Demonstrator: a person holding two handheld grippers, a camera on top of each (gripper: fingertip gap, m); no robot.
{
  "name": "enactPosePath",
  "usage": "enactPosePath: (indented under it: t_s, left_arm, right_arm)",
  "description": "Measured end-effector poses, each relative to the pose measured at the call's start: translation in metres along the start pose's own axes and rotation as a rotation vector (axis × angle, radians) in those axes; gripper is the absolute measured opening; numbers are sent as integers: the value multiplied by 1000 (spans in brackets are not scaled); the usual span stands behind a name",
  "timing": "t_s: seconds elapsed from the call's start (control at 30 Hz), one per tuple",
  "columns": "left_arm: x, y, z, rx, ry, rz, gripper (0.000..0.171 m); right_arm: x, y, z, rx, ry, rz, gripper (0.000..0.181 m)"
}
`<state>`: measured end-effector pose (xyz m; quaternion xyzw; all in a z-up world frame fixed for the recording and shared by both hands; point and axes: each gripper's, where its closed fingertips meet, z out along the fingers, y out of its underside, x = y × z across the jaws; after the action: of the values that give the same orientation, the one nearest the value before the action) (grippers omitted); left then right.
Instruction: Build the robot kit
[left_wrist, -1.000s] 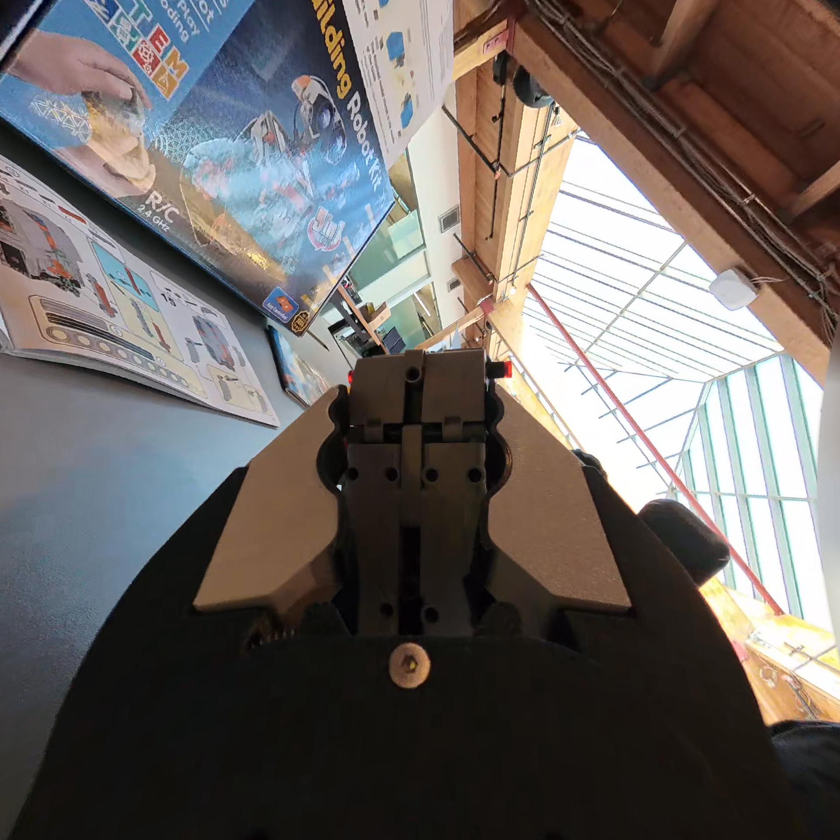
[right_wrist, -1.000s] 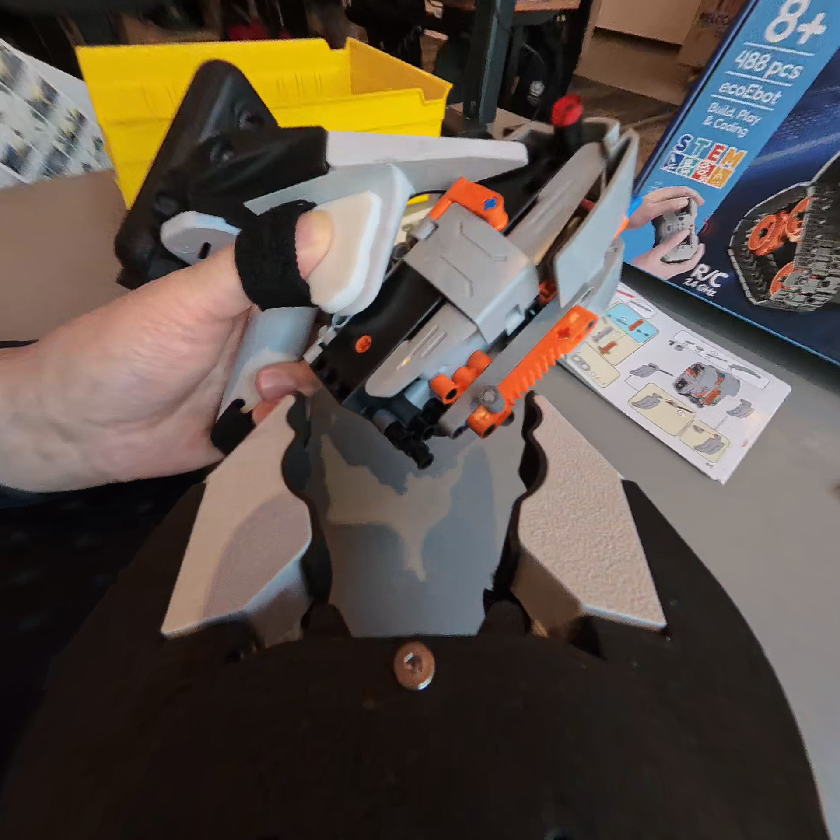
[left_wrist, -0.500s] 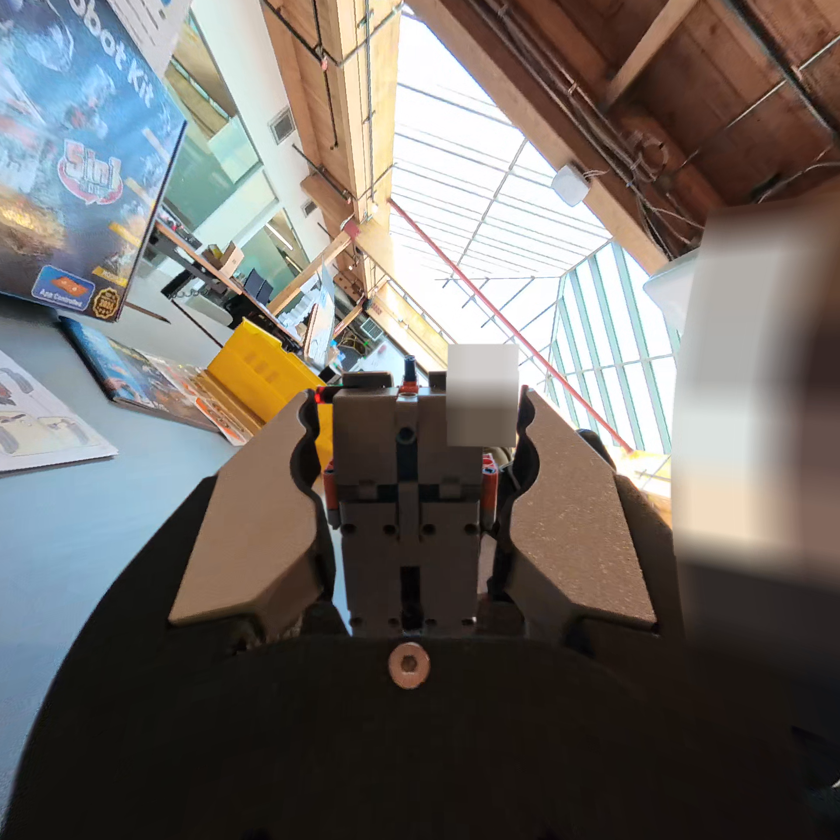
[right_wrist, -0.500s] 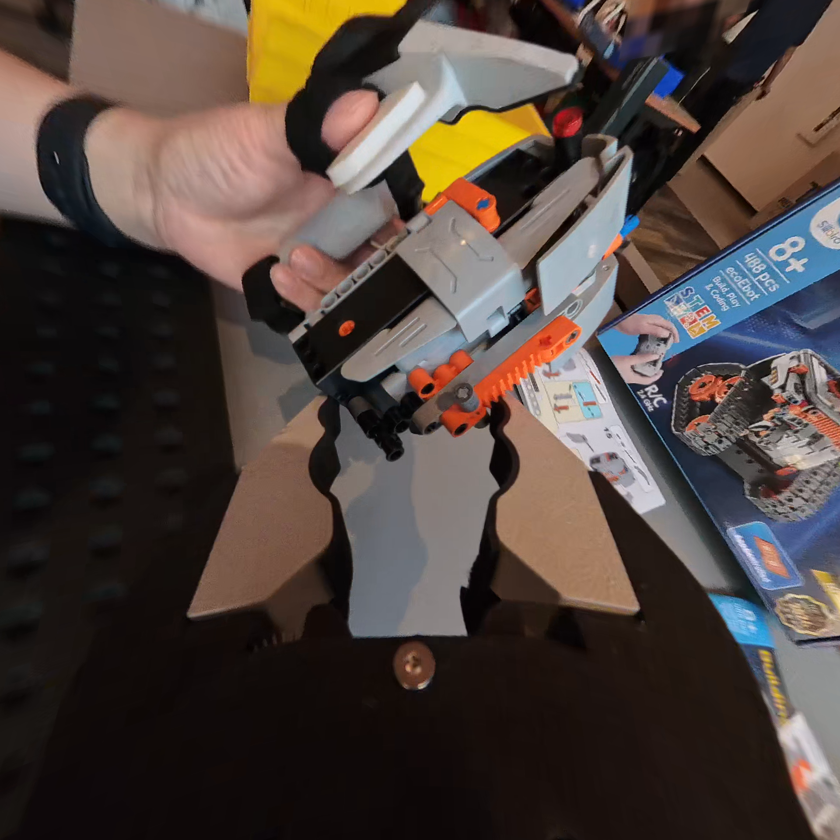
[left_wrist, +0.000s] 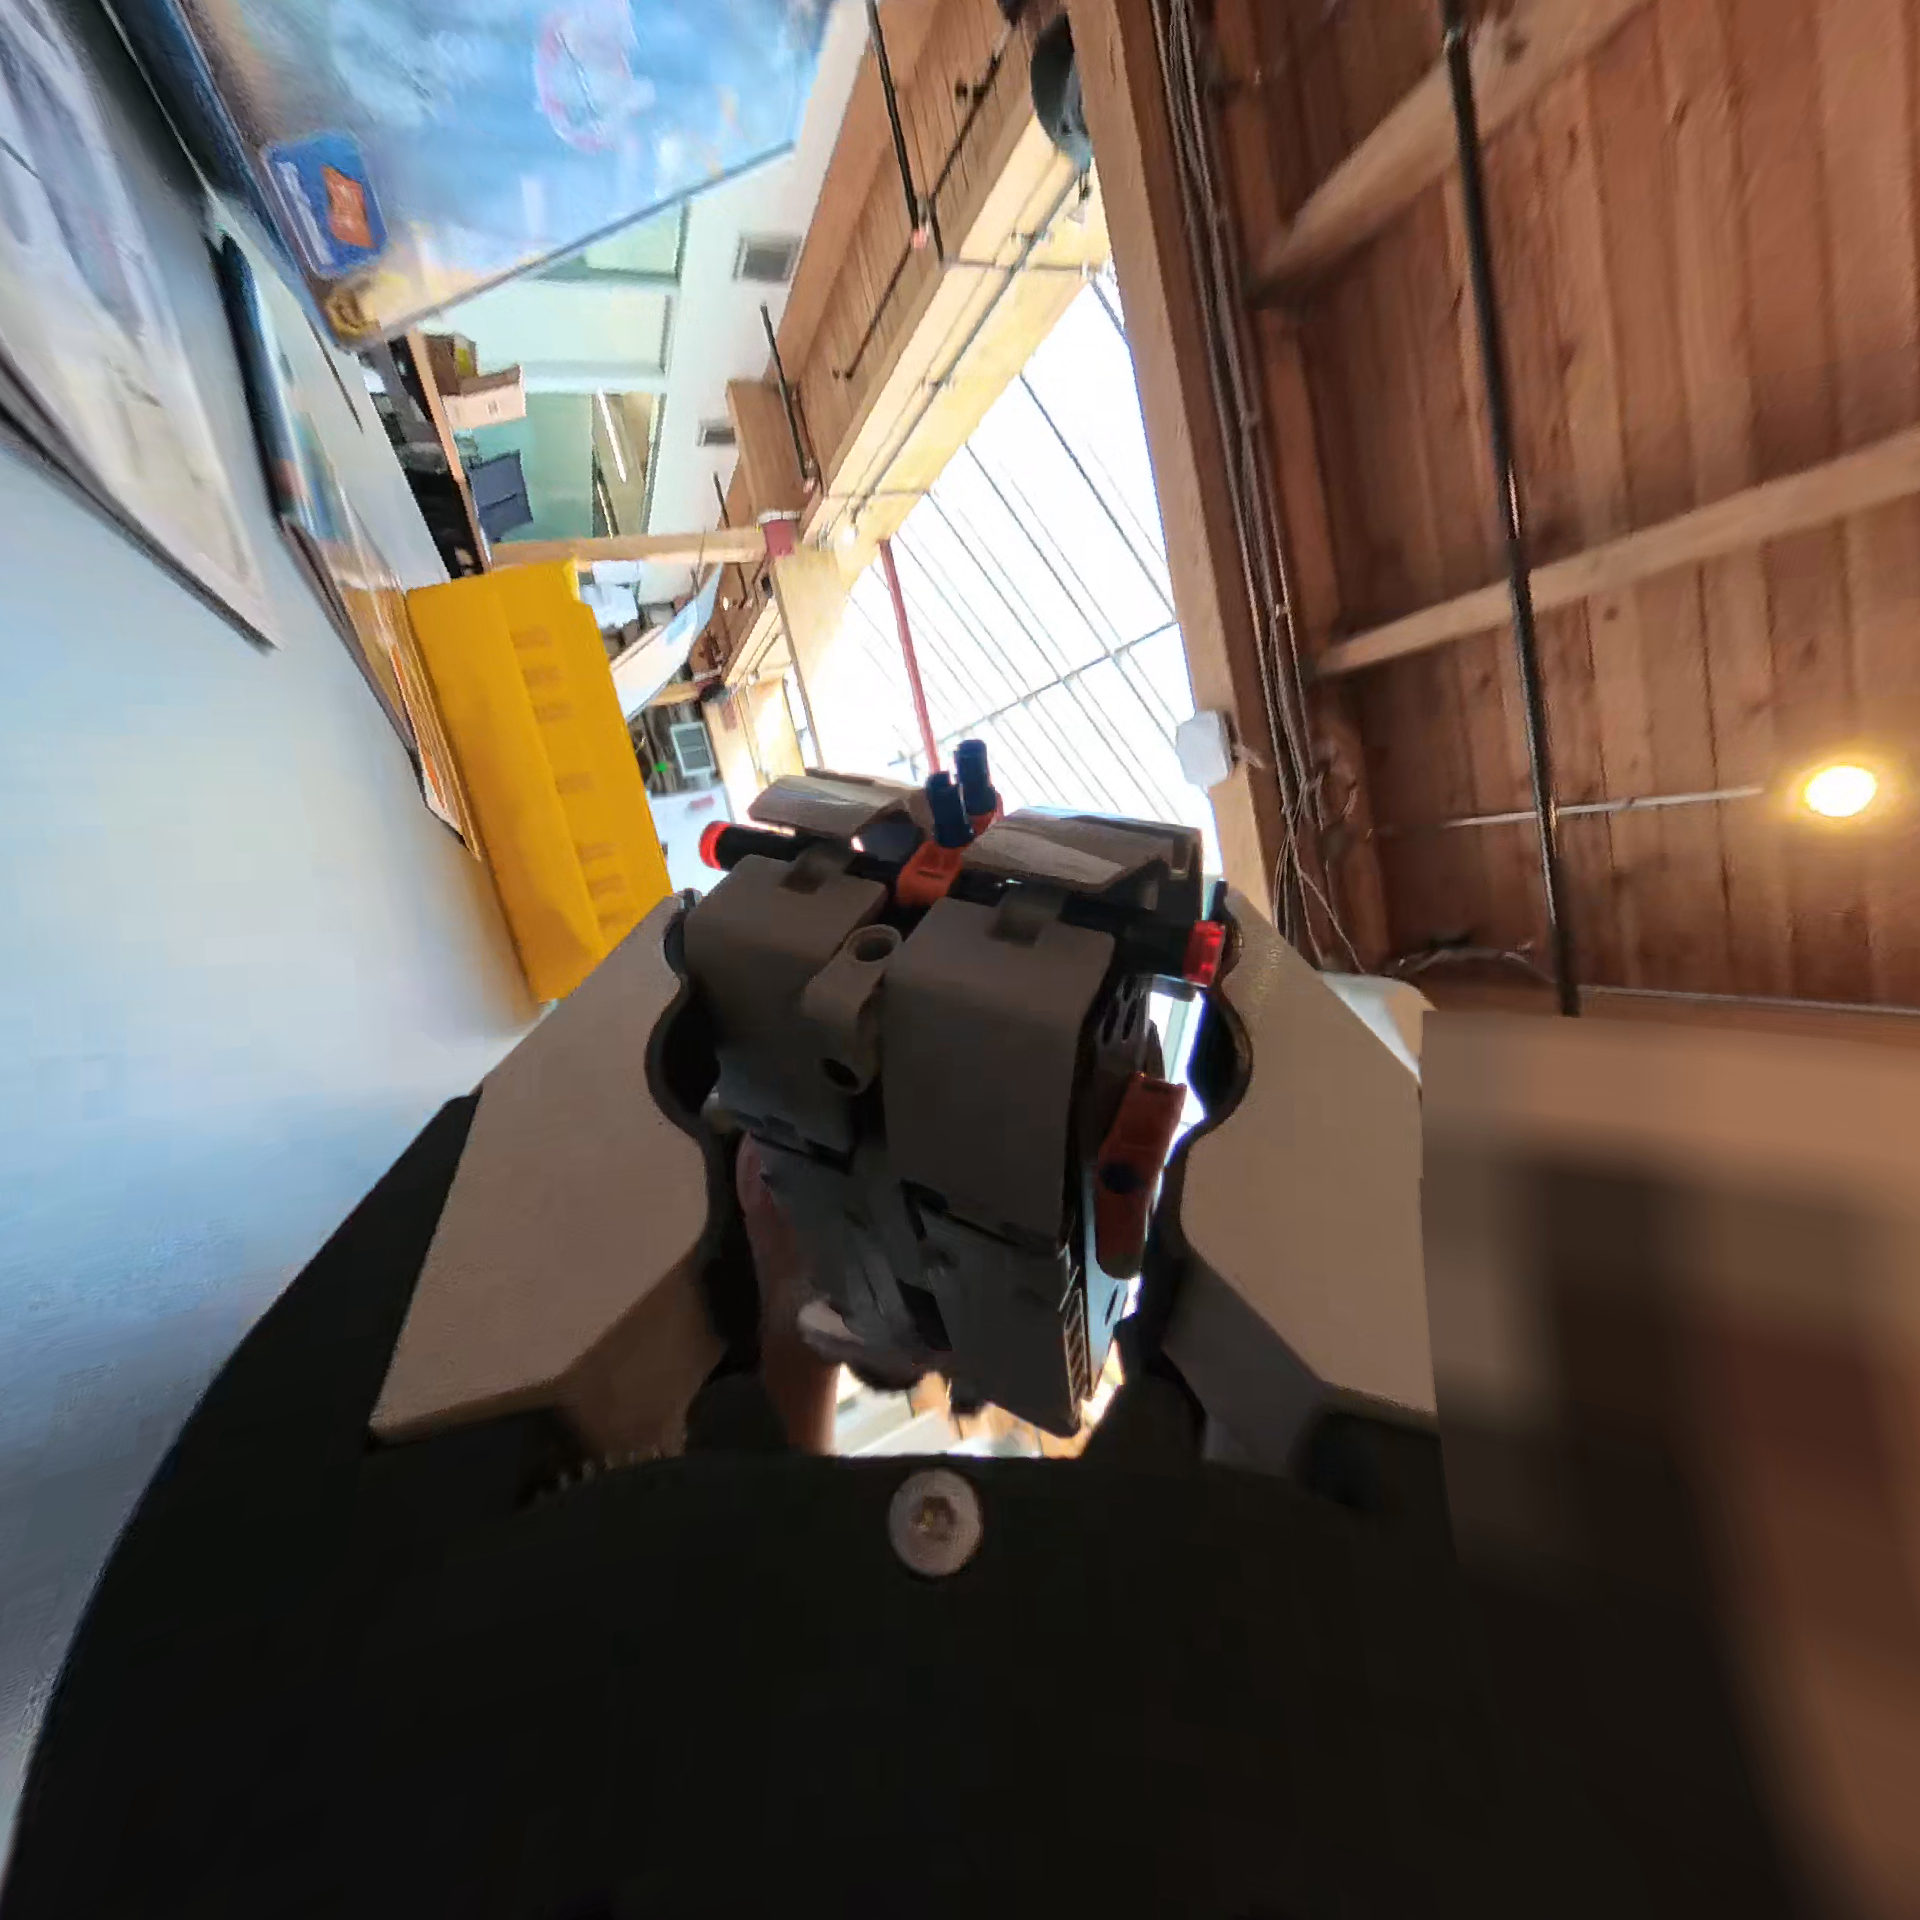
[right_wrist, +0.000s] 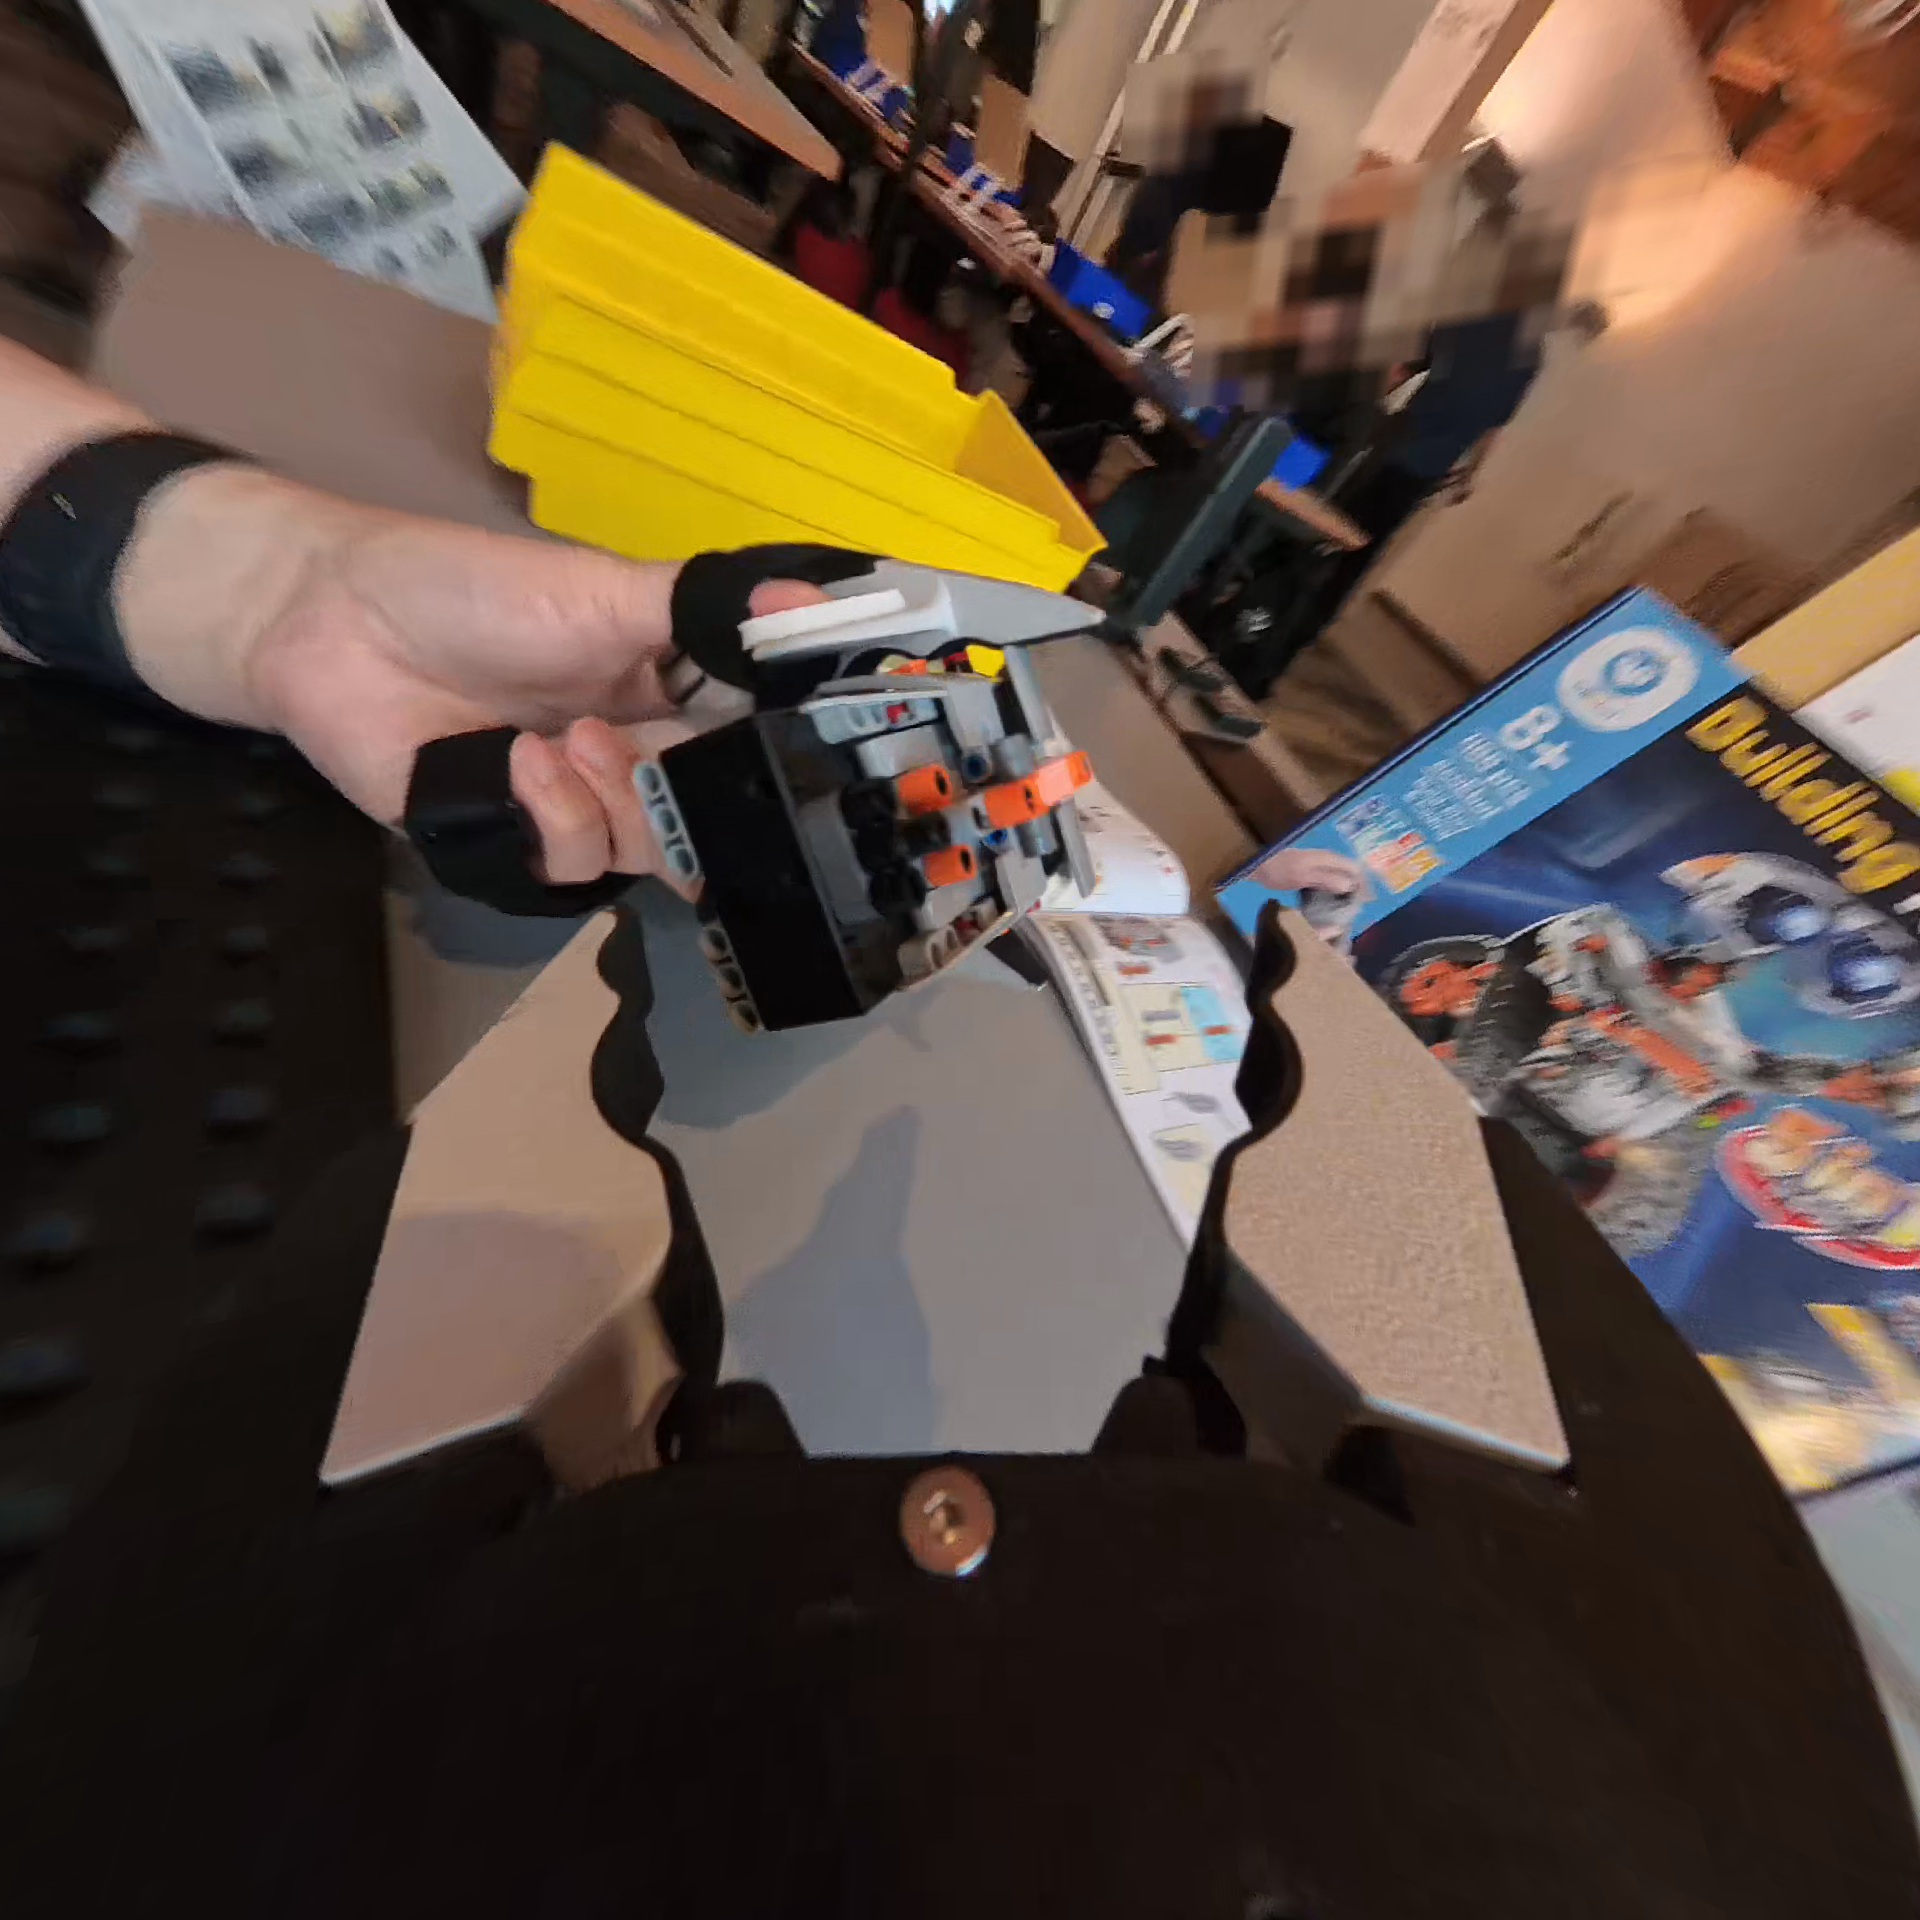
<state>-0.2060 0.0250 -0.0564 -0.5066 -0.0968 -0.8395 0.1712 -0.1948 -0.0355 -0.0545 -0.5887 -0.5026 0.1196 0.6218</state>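
My left gripper (left_wrist: 940, 997) is shut on a grey, black and orange brick-built model (left_wrist: 935, 1039), held up and tilted so the wooden ceiling shows behind it. In the right wrist view the same model (right_wrist: 862, 842) hangs in the other gripper, held by a person's hand (right_wrist: 416, 644), above the grey table (right_wrist: 914, 1195). My right gripper (right_wrist: 940, 966) is open and empty, just below and in front of the model, not touching it.
A stack of yellow bins (right_wrist: 748, 416) stands at the back of the table, and shows in the left wrist view (left_wrist: 530, 769). A blue kit box (right_wrist: 1662, 956) lies on the right. An instruction booklet (right_wrist: 1143, 997) lies beside the box. A brown cardboard box (right_wrist: 301, 374) is at the left. The gap from one gripper's tips to the other's is roughly 7 cm.
The left gripper has rolled and turned with the model, so its black block end now faces the right gripper. The right gripper has opened wider and drawn back from the model.
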Motion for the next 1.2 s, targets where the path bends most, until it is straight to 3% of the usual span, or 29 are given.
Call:
enactPosePath:
  t_s: [0.1, 0.17, 0.23, 0.27, 0.37, 0.43, 0.57, 0.73, 0.93, 1.2]
  left_arm:
    - [4, -4, 0, 20, -27, 105, 92]
    - [7, -1, 2, 8, -49, 183, 92]
    - [12, -1, 2, 17, -58, 253, 92]
    - [17, -3, 1, 29, -53, 283, 92]
    - [30, -8, -3, 71, -28, 350, 92]
    - [38, -12, -6, 105, 3, 355, 92]
    - [26, -8, -7, 94, -36, 297, 92]
    - [17, -12, -9, 123, -4, 166, 91]
    - [23, -4, -5, 93, -12, 252, 91]
    - [17, -4, -5, 92, -15, 212, 91]
  right_arm:
    - [-11, -2, 12, -58, 130, -267, 117]
    - [-16, 1, 23, -114, 152, -345, 98]
    - [-19, 1, 30, -122, 139, -325, 92]
    - [-22, 2, 31, -132, 120, -306, 80]
    - [-14, -1, 27, -123, 156, -304, 75]
    - [-1, -3, 20, -94, 221, -260, 61]
    - [-17, -6, 28, -63, 172, -228, 92]
    - [-24, -15, 36, -76, 226, -357, 74]
    - [-24, -13, 43, -86, 178, -257, 85]
    - [-21, -12, 37, -83, 221, -334, 78]
